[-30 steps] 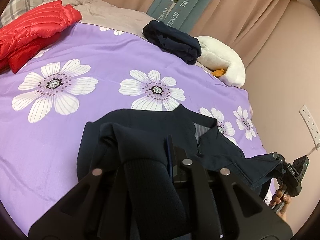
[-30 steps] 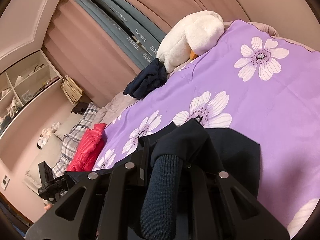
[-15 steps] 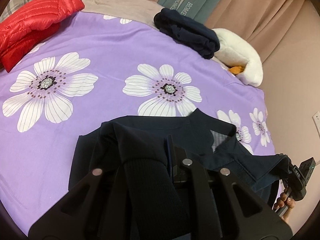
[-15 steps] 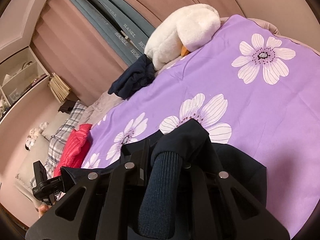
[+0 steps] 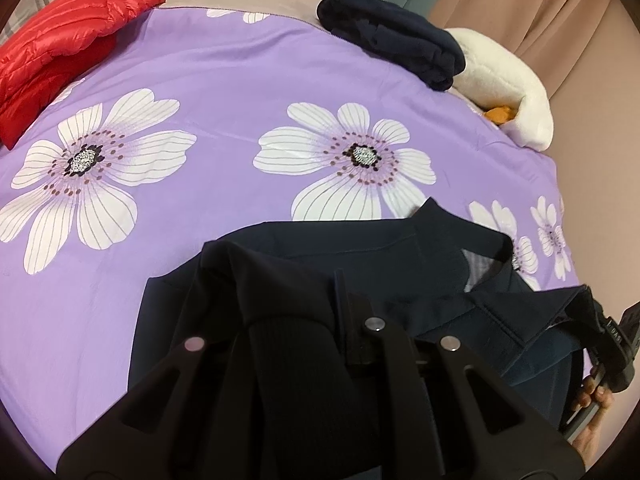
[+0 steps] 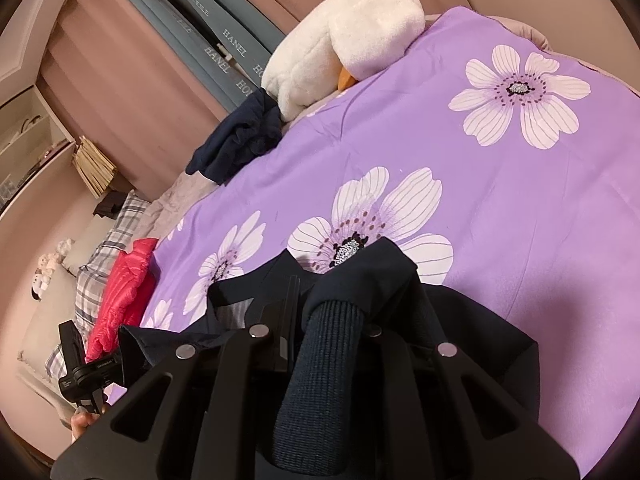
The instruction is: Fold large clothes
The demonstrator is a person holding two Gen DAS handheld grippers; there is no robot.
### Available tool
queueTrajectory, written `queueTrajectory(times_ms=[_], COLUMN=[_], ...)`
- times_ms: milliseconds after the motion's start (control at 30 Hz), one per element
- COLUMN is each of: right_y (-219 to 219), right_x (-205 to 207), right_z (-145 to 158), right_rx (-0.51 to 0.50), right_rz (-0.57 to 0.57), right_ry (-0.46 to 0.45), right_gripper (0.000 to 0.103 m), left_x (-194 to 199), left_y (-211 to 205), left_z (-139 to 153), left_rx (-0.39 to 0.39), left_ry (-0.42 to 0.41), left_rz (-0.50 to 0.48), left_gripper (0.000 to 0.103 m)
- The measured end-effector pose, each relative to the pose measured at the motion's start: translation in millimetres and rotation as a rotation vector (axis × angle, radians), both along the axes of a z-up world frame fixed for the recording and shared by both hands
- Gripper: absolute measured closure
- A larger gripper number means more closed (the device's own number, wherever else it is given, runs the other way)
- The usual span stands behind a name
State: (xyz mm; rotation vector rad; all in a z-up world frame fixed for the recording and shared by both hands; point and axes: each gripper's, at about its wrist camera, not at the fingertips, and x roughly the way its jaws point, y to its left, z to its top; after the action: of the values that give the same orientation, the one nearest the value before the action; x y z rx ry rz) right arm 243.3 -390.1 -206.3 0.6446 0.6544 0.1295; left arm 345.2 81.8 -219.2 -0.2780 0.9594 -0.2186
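Now the dark navy jacket (image 5: 280,288) is lying partly on the purple flowered bedspread (image 5: 208,80), its collar opened toward the bed's middle and its body draped back toward the person. Each ribbed cuff is being pinched by a claw: the left claw (image 5: 320,332) is pressed together on one cuff (image 5: 292,368), and the right claw (image 6: 332,320) is clamping the other cuff (image 6: 320,368), with sleeve fabric bunching over the fingertips. Seen from the left wrist, the right claw's body (image 5: 616,344) is showing at the frame's right edge, with a hand's fingers (image 5: 592,396) wrapping its handle. Farther out, a folded dark garment (image 5: 392,36) is sitting at the bedspread's far edge, touching a white plush toy (image 6: 348,44). A red puffer jacket (image 5: 60,44) is lying at the far left, near a plaid pillow (image 6: 108,248). Curtains (image 6: 168,52) are hanging behind the bed.
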Motion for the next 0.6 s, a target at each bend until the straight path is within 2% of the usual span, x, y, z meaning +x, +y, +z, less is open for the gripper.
queueTrajectory(times_ms=[267,600], right_y=[-0.6,-2.5], right_x=[9.3,15.4], right_z=[-12.8,-24.3], right_rx=[-0.006,-0.006], right_rz=[-0.009,-0.015], right_ry=[0.045,0.081], right_gripper=[0.089,0.089], left_x=[6.4,9.3], left_y=[-7.4,-10.9], left_z=[-15.0,-26.4], left_rx=[0.064,0.093], left_ry=[0.011,0.024], left_rz=[-0.013,-0.019], left_gripper=[0.092,0.091])
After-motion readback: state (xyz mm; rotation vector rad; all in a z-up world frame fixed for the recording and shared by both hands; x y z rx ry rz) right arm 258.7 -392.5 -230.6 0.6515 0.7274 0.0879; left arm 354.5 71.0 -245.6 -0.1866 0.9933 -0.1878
